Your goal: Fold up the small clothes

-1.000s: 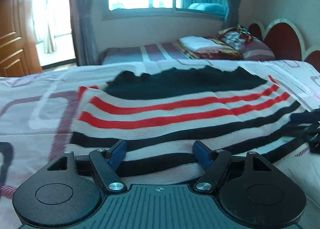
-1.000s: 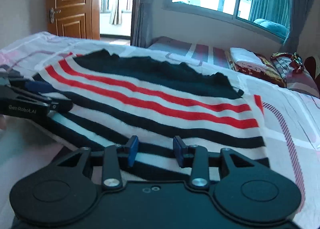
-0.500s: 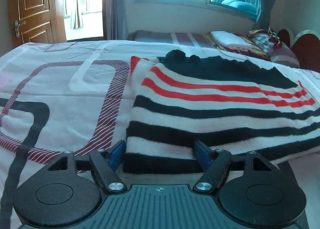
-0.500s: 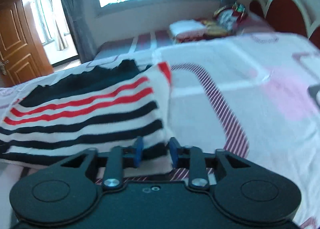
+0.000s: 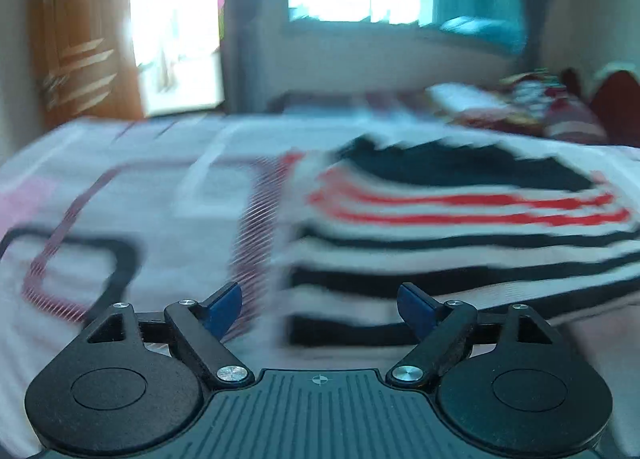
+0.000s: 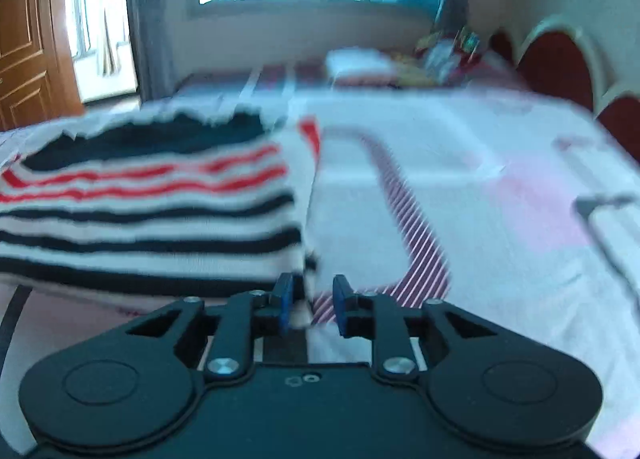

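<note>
A knitted sweater with white, black and red stripes lies flat on the bed, seen through motion blur. My left gripper is at its near left corner. Its jaws are opening wide, and the corner lies between the blue pads without being touched. In the right wrist view the same sweater fills the left half. My right gripper is at its near right corner. Its jaws are closing to a narrow gap with the corner's tip just at the fingertips, and bedsheet still shows between the pads.
The bedsheet is white and pink with dark and red-striped lines. Beyond it a second bed holds folded blankets and pillows. A red headboard is at the right, and a wooden door at the left.
The left gripper slid left along the hem to the sweater's left corner and its fingers spread wider. The right gripper swung right to the right corner and its fingers narrowed.
</note>
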### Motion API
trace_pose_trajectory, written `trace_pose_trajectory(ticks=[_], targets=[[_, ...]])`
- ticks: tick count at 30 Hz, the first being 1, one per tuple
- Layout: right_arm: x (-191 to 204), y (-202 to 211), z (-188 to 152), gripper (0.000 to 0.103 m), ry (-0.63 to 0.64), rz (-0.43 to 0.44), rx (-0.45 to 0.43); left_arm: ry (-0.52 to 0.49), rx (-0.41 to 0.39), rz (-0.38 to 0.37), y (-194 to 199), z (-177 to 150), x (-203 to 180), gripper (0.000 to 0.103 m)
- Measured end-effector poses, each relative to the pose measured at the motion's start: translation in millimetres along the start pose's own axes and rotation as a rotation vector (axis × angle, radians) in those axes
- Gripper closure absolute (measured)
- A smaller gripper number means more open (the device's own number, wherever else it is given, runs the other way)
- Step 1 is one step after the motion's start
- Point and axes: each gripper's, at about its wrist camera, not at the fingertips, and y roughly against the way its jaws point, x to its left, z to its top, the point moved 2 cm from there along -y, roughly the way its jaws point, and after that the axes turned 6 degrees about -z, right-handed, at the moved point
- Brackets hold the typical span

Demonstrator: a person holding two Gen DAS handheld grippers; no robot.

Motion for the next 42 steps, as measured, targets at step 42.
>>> trace_pose_trajectory(ticks=[42], targets=[[40.9,36.5,1.1,0.085,-0.019,0.302,-0.092,0.756,0.009,-0.234,8.9,-60.5,53.2,0.018]])
